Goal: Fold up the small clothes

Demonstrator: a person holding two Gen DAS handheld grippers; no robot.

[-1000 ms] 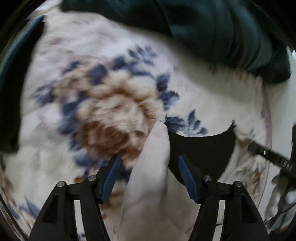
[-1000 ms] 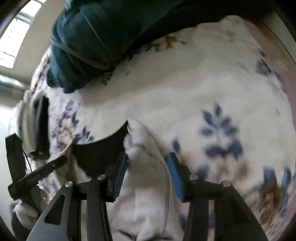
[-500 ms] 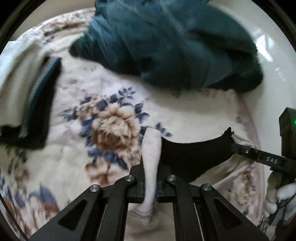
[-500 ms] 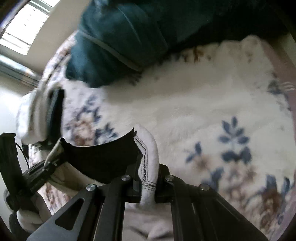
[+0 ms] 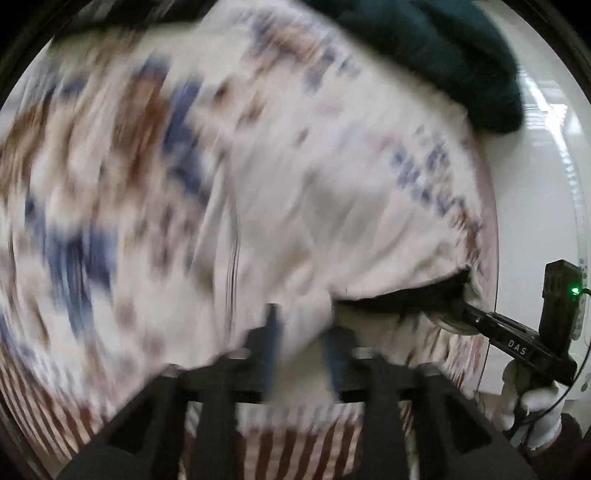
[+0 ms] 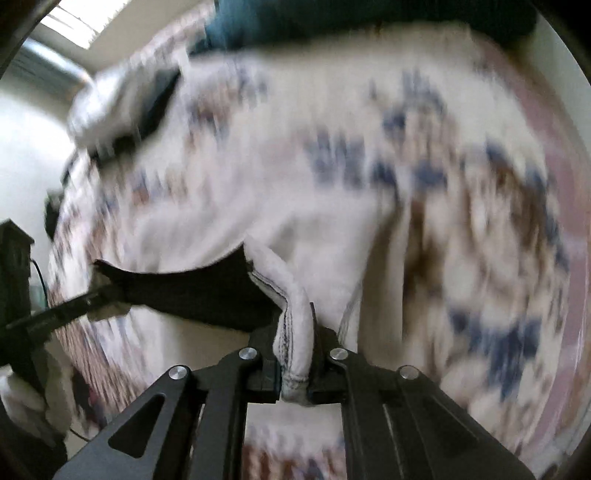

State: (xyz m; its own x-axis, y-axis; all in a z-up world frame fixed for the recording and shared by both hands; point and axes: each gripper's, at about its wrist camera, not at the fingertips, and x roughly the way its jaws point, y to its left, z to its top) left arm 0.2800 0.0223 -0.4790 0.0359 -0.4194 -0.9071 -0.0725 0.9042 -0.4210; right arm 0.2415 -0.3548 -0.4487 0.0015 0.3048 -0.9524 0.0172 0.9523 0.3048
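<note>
A small white garment point(image 5: 317, 236) with a dark inside point(image 6: 192, 291) hangs stretched between both grippers over a white floral blanket point(image 5: 110, 192). My left gripper point(image 5: 301, 347) is blurred; its fingers stand a little apart with the garment's corner between them. My right gripper point(image 6: 295, 373) is shut on the garment's stitched hem point(image 6: 293, 332). The right gripper also shows at the right of the left wrist view point(image 5: 458, 306), clamped on the other corner. The left gripper shows at the left of the right wrist view point(image 6: 96, 291).
A dark teal garment point(image 5: 443, 55) lies at the blanket's far edge, also in the right wrist view point(image 6: 332, 18). A folded white and dark piece point(image 6: 129, 99) lies at the far left. White floor point(image 5: 532, 184) borders the blanket on the right.
Both grippers closed on the garment's corners, lifted it and swung it over the blanket. The views are now motion-blurred and the left fingers look parted again.
</note>
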